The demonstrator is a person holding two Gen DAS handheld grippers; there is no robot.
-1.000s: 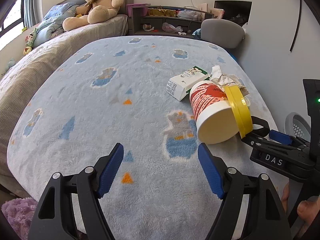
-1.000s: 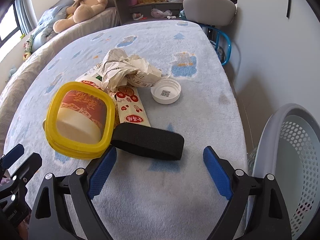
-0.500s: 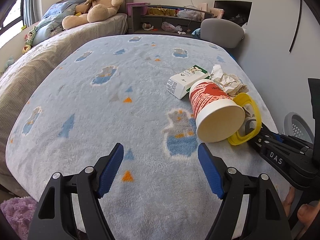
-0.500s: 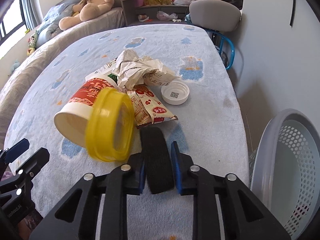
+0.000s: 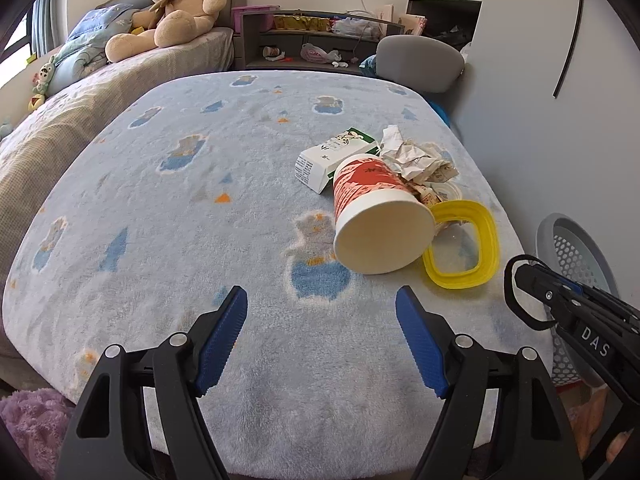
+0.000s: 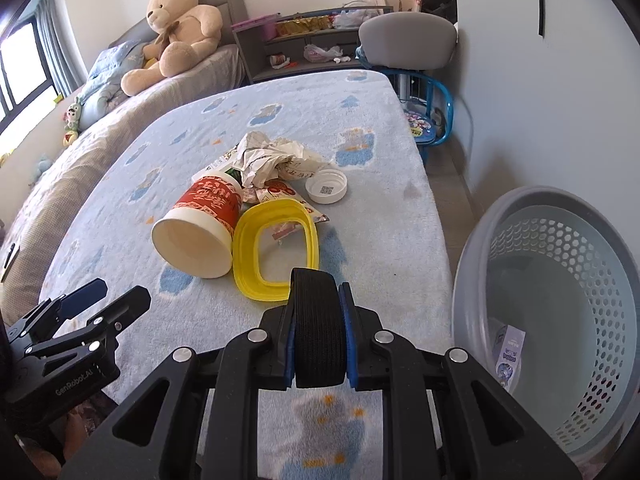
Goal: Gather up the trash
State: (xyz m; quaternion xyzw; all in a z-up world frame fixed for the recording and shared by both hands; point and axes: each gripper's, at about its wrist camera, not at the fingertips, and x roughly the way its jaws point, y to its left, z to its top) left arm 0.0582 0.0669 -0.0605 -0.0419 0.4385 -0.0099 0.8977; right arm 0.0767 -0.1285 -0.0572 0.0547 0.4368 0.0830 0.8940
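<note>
Yellow lid (image 6: 276, 250) dropped beside cup (image 6: 200, 232), basket (image 6: 560, 320) near.

1. On the blanket (image 6: 380, 208): cup (image 6: 204, 228) on its side, mouth toward the cameras.
2. Just right of the cup: lid ring (image 6: 276, 248), touching it.
3. Behind both: crumpled paper (image 6: 276, 158), with a carton (image 5: 334, 158) to its left.
4. Right of the paper: round cap (image 6: 326, 187).
5. Off the blanket's right edge, lower: basket (image 6: 560, 320).
6. Far behind: chair (image 6: 408, 46).
</note>
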